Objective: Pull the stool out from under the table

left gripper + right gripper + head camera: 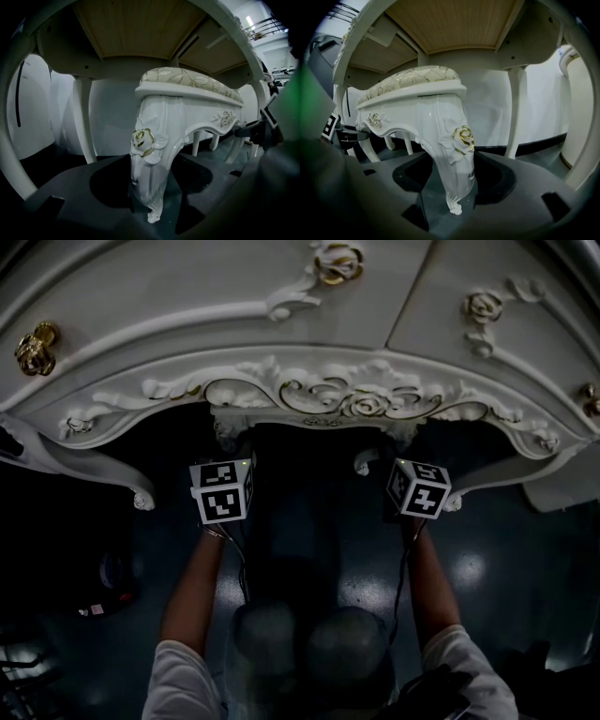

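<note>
- White carved stool [412,101], gold-patterned cushion [197,82] on top, stands under the tabletop [169,306].
- Left claw [149,180] pinches its rose-carved leg [150,140].
- Right claw [453,180] pinches a second leg [452,136].

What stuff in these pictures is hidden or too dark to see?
Head view: the table covers the stool completely.
Head view: marker cubes and shadow hide the left claw and right claw.
Both gripper views: the claws' dark bodies hide the feet of the stool's far legs.
Head view: a dark lump on the floor at left is too dim to name.
</note>
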